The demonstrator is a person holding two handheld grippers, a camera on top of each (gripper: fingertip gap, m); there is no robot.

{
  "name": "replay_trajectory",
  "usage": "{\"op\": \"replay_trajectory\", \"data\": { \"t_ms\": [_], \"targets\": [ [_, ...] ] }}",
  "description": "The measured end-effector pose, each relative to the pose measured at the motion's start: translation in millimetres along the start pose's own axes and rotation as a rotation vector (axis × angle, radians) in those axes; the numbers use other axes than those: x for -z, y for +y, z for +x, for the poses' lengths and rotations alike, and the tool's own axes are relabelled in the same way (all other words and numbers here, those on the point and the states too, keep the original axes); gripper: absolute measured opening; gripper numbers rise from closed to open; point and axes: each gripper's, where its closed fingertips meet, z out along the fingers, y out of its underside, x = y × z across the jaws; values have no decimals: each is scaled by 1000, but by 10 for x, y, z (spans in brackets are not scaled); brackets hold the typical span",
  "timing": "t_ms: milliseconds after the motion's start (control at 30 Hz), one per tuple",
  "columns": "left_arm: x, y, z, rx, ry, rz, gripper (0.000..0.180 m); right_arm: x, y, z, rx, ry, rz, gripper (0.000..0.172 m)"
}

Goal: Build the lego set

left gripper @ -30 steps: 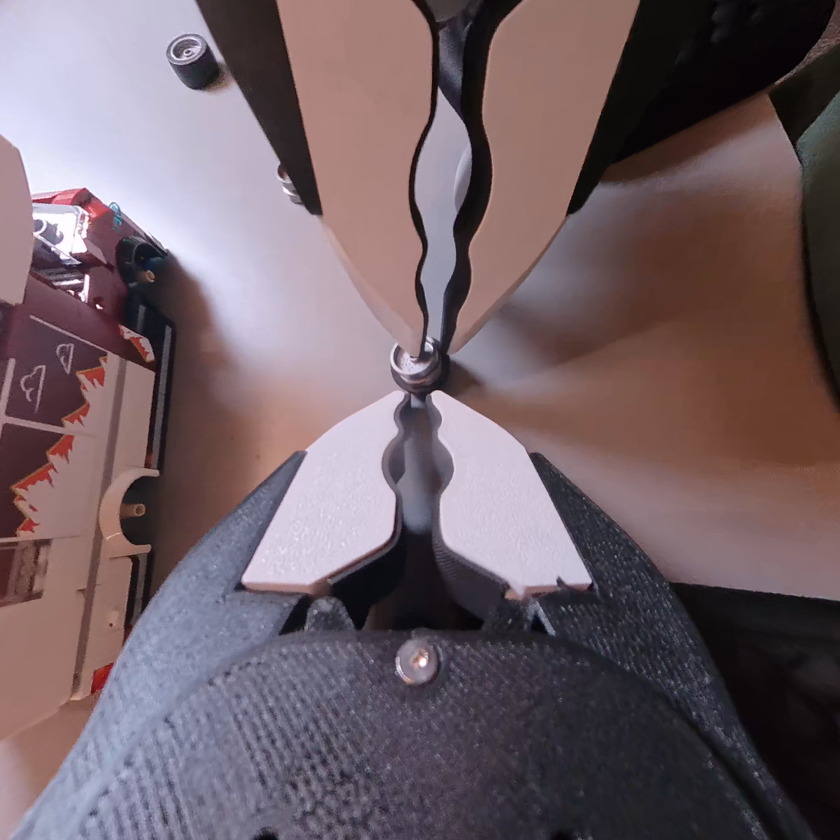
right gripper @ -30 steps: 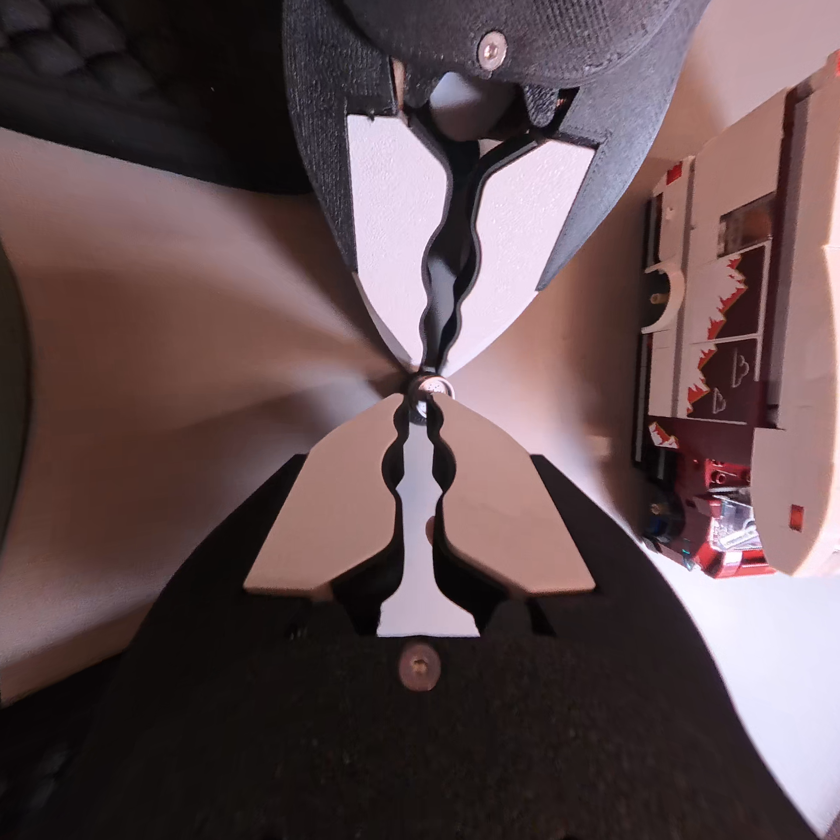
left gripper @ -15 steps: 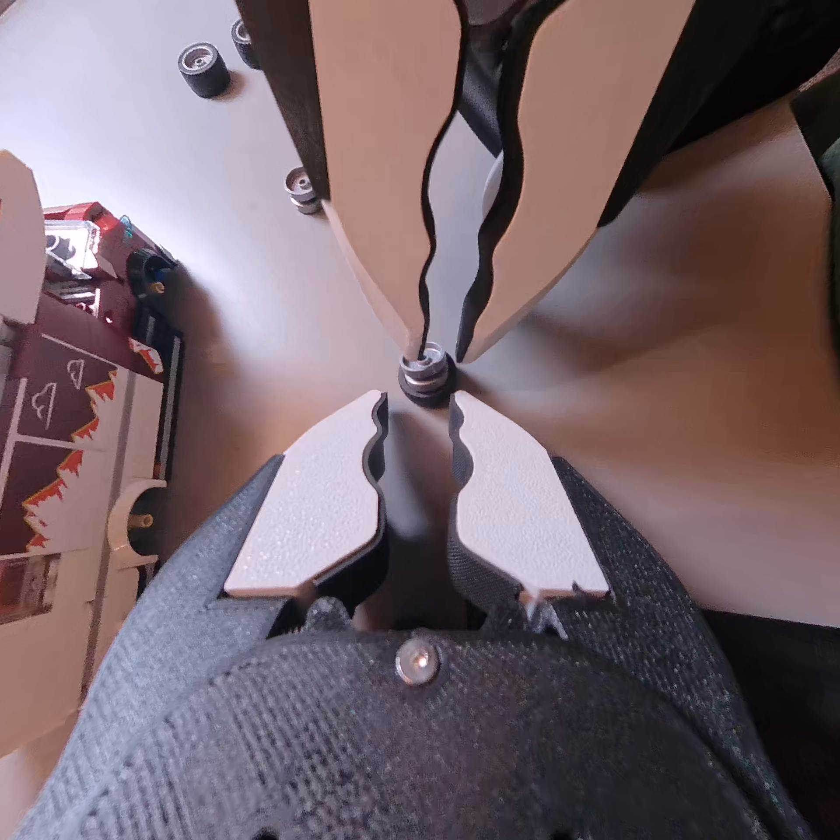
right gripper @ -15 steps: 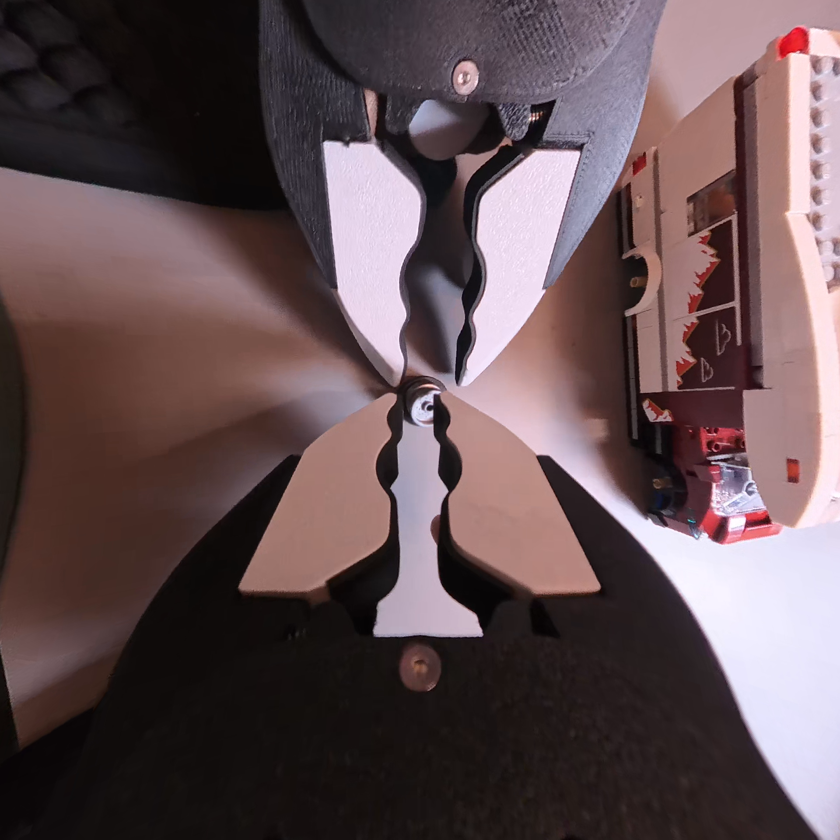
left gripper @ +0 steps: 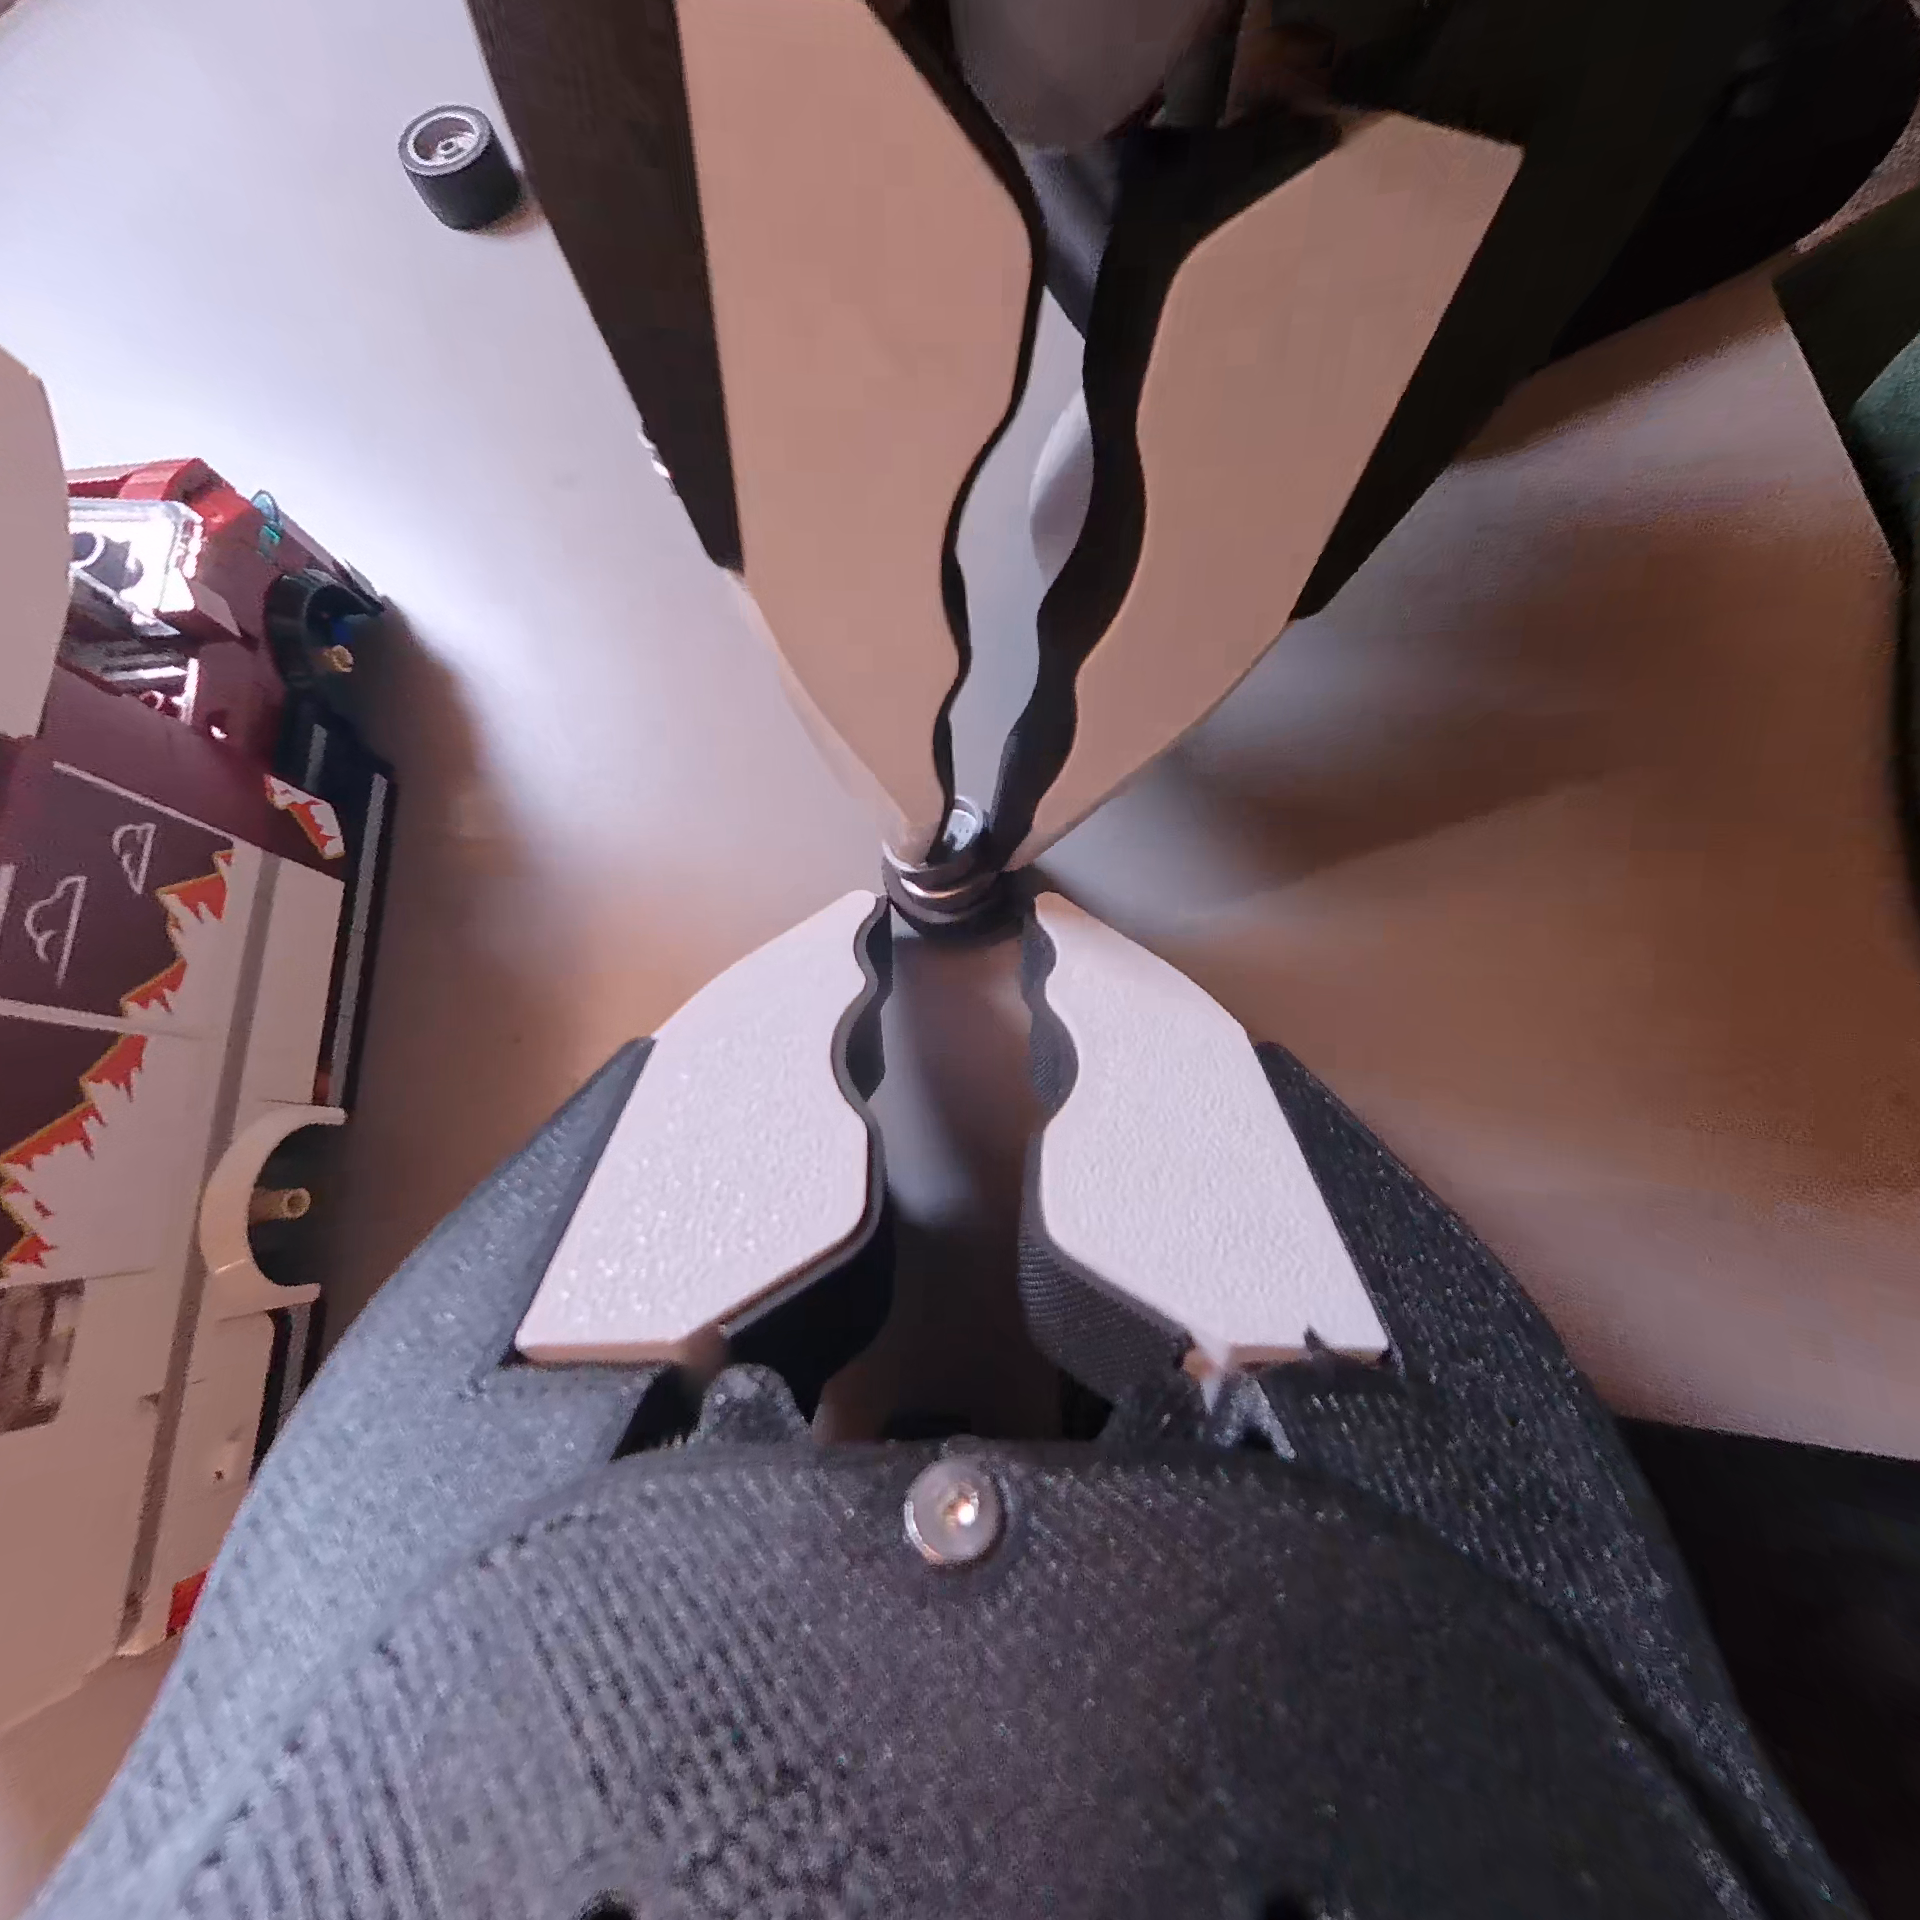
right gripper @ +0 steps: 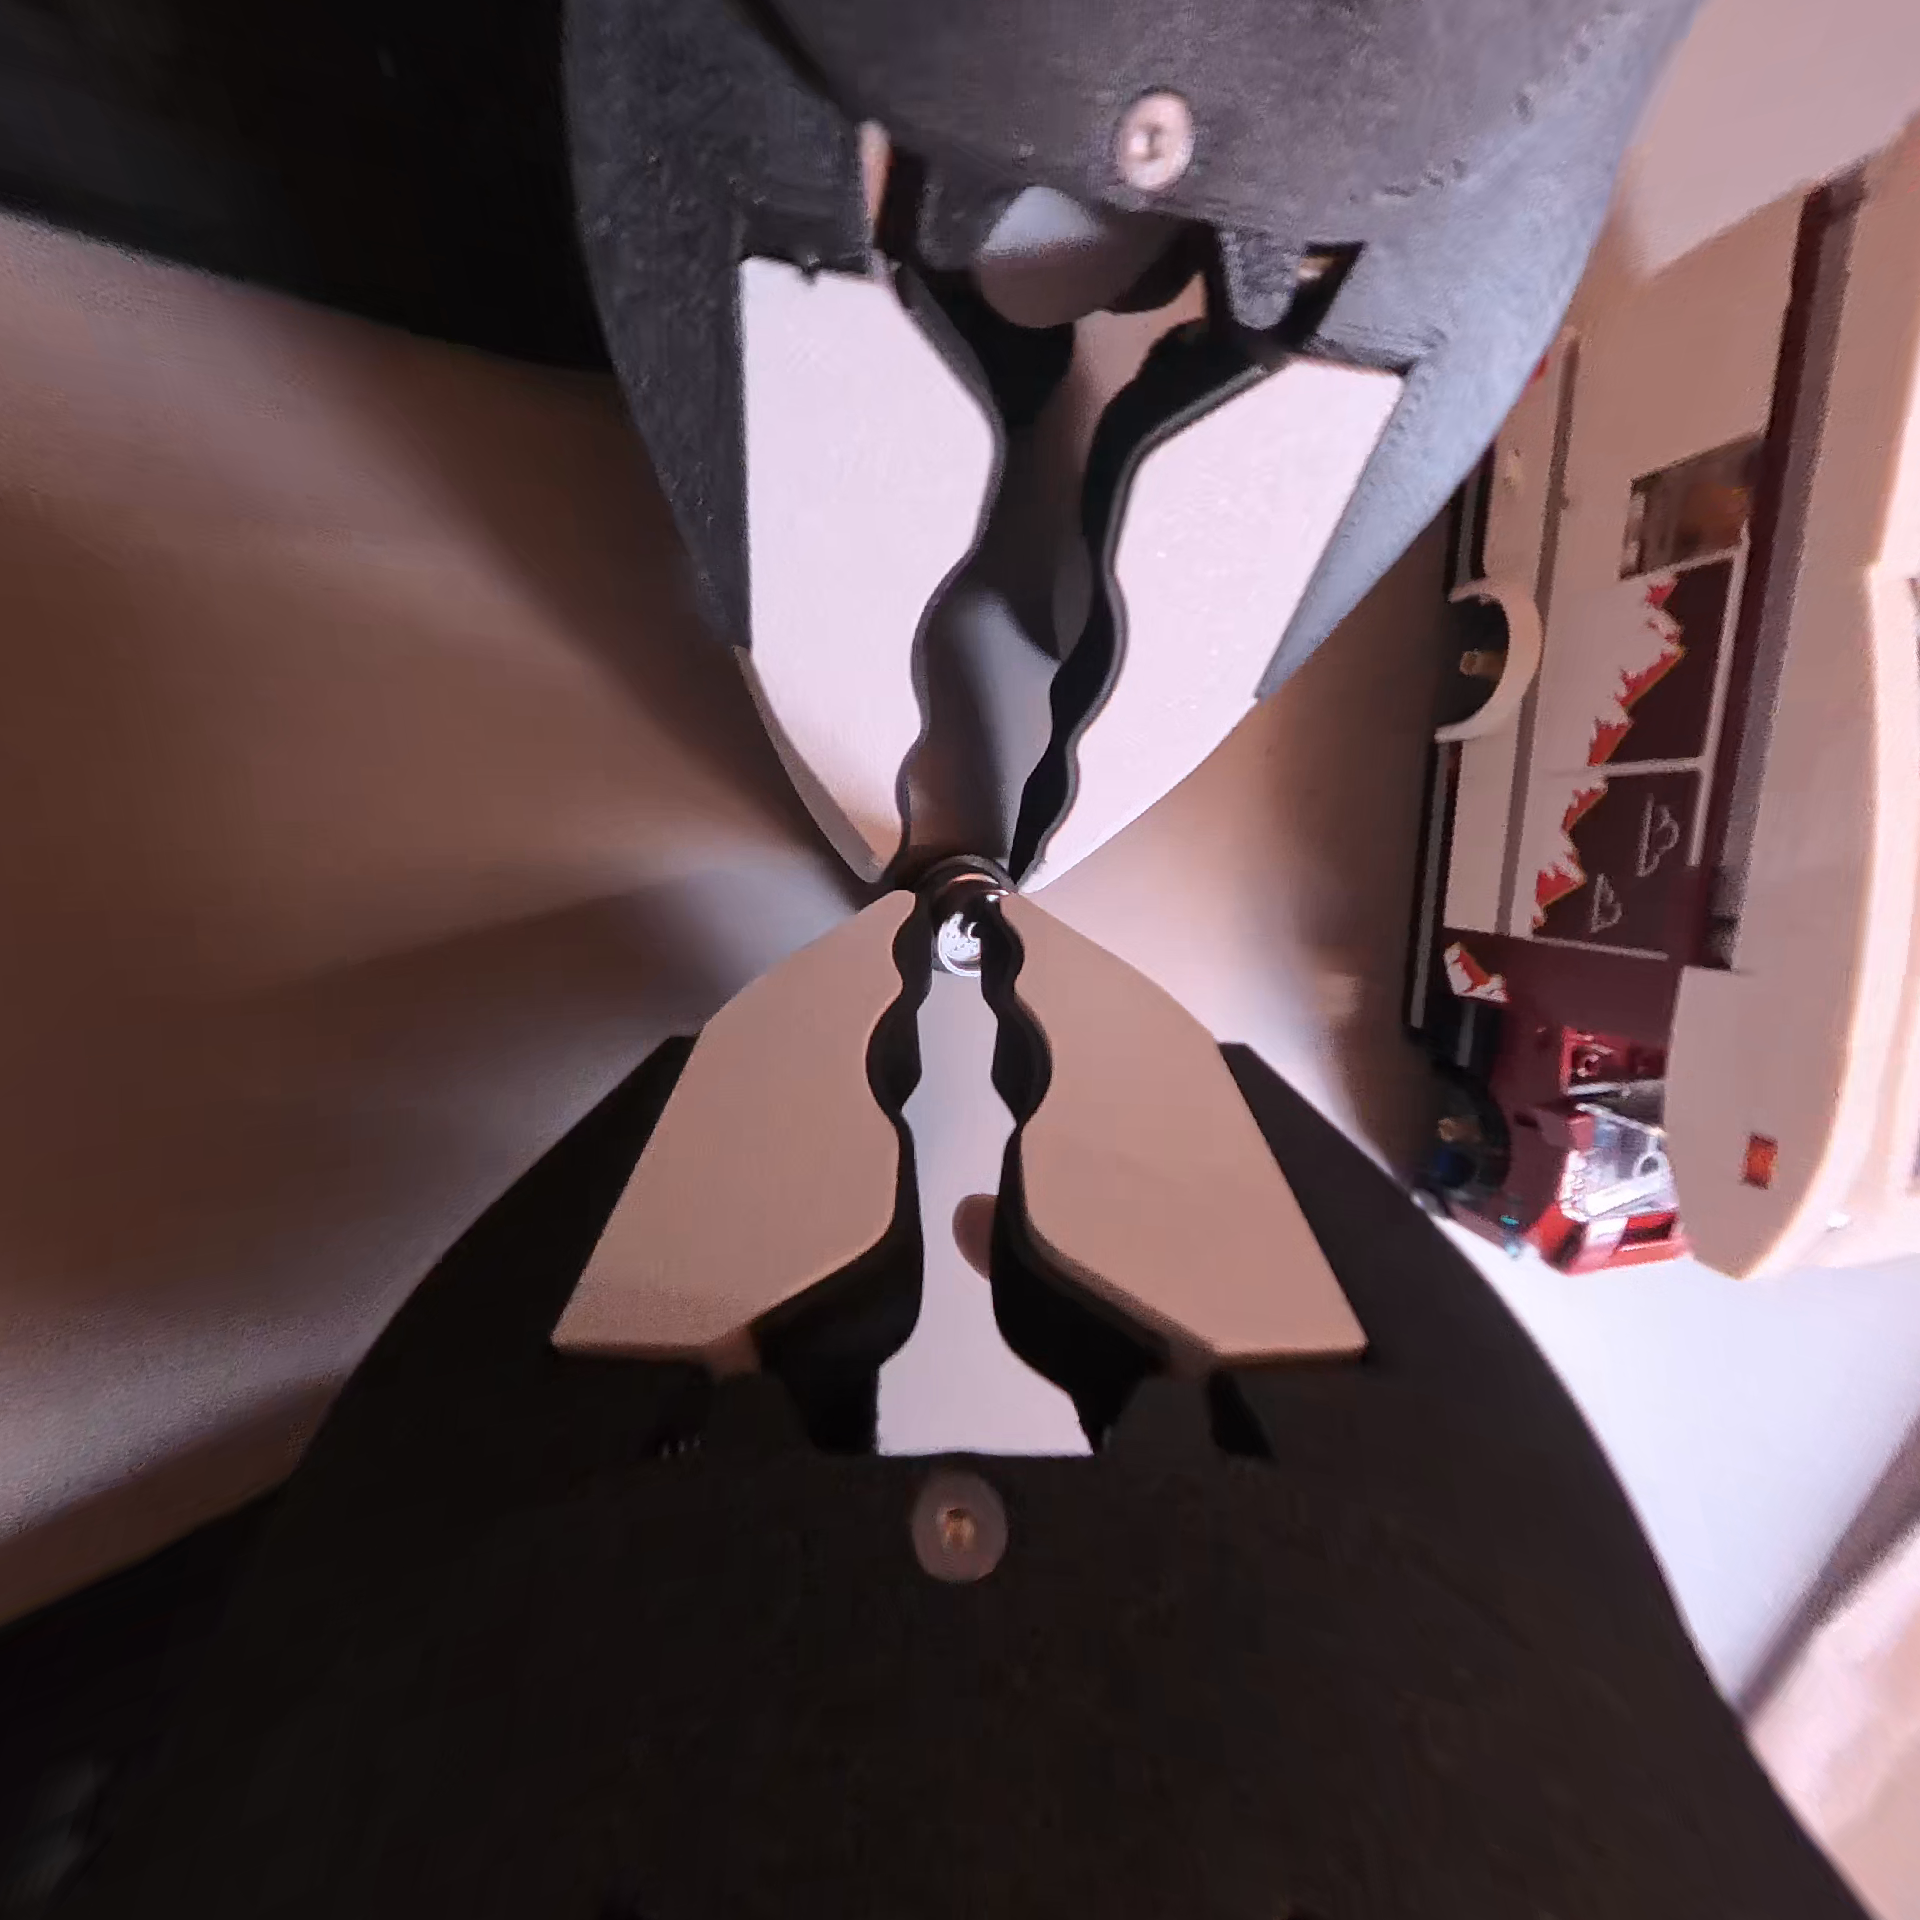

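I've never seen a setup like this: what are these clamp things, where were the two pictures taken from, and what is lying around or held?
A person holds a two-finger tool in each hand; each carries a camera looking along its fingers. One picture is from the left tool, the other from the right tool; they face each other tip to tip. Between them is a toy wheel: the right tool pinches its grey hub, the left tool's fingertips straddle its black tyre; whether they press I cannot tell. On the pale table lie a white-and-red toy brick van and a spare wheel.
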Motion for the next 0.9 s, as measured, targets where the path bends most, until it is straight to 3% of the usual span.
{"op": "replay_trajectory", "data": {
  "t_ms": [600, 900],
  "targets": [
    [18, 9, 35, -9, 42, 13, 29, -25, 3, -25, 389, -32, -143, 7],
    [18, 9, 32, -6, 42, 13, 28, -42, -5, -37, 467, -56, -164, 7]
  ]
}}
